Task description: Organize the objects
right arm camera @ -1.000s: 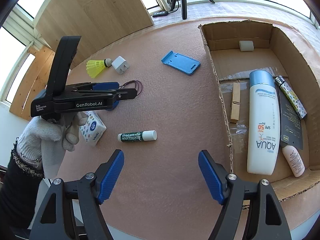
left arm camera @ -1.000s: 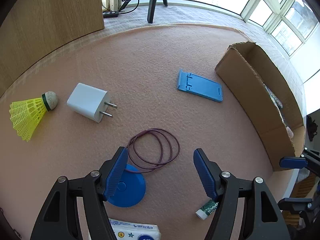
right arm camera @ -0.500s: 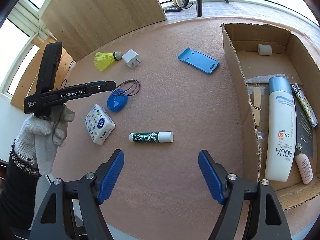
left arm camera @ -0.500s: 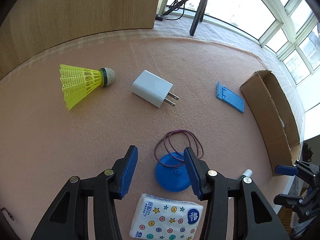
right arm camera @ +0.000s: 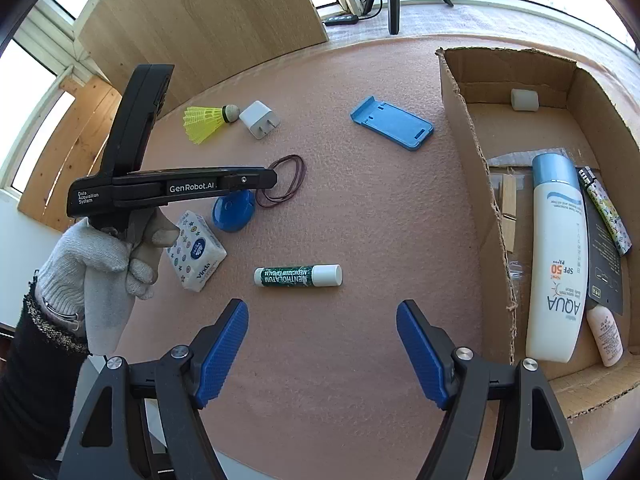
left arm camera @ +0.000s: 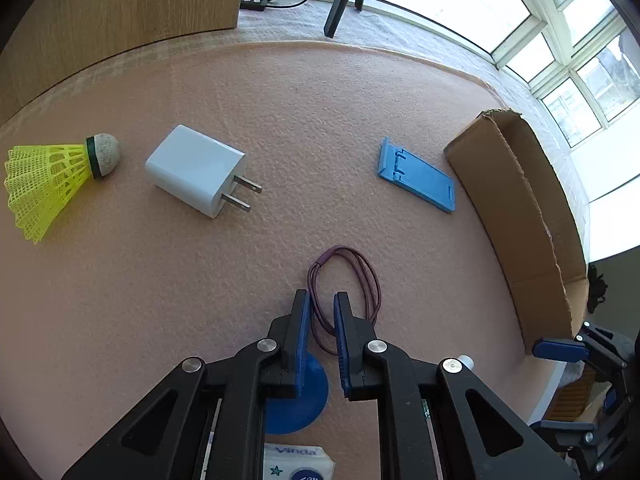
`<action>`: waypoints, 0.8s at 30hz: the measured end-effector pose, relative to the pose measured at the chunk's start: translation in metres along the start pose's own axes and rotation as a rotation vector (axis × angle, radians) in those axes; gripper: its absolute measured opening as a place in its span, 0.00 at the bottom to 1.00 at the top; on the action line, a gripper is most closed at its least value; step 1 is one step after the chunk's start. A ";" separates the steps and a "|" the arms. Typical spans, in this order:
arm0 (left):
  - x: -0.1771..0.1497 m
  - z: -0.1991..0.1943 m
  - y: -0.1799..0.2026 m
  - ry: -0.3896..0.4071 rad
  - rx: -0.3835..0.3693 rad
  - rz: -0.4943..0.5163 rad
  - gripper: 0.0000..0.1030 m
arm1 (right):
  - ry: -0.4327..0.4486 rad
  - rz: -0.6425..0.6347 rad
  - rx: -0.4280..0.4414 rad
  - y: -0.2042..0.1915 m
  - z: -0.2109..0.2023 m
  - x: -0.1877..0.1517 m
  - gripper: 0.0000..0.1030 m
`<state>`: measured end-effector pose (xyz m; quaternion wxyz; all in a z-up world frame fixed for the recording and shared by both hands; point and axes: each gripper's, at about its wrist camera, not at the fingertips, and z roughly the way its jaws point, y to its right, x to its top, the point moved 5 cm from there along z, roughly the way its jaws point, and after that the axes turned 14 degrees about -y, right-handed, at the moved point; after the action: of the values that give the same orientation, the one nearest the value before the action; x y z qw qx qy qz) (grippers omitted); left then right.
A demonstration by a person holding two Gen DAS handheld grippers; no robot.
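Note:
A purple hair band (left arm camera: 375,288) lies looped on the pink mat, next to a blue disc (left arm camera: 304,404). My left gripper (left arm camera: 320,294) hangs just over the band with its jaws closing. Only a narrow gap is left, and the band's left strands run through it; the pads do not press them. From the right wrist view, the left gripper (right arm camera: 272,178) is held by a gloved hand (right arm camera: 96,256), its tip at the band (right arm camera: 298,176). My right gripper (right arm camera: 322,306) stands open and empty, near a green lip balm tube (right arm camera: 298,276).
A white charger (left arm camera: 196,176), yellow shuttlecock (left arm camera: 44,180), blue phone stand (left arm camera: 420,178) and tissue pack (right arm camera: 198,250) lie on the mat. The cardboard box (right arm camera: 464,140) at the right holds a sunscreen bottle (right arm camera: 554,260), a clothespin, a lighter and small items.
My left gripper's jaws have narrowed from wide apart to nearly together, and it has shifted over the purple band. The right gripper has stayed open in about the same place.

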<state>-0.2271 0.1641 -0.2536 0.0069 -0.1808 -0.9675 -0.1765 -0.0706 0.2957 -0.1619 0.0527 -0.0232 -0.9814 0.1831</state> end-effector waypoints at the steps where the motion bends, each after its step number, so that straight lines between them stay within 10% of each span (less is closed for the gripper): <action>1: 0.001 0.001 0.006 0.002 -0.017 0.013 0.12 | 0.000 0.003 -0.002 0.001 0.000 0.000 0.71; 12: -0.017 -0.029 0.004 0.045 0.182 0.077 0.67 | 0.010 0.016 -0.001 0.012 -0.002 0.003 0.71; 24: -0.048 -0.011 -0.015 -0.017 0.276 0.072 0.68 | -0.017 -0.052 -0.054 -0.005 0.013 0.027 0.74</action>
<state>-0.1881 0.1305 -0.2515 0.0300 -0.2139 -0.9756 -0.0401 -0.0989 0.2876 -0.1699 0.0486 0.0024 -0.9867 0.1552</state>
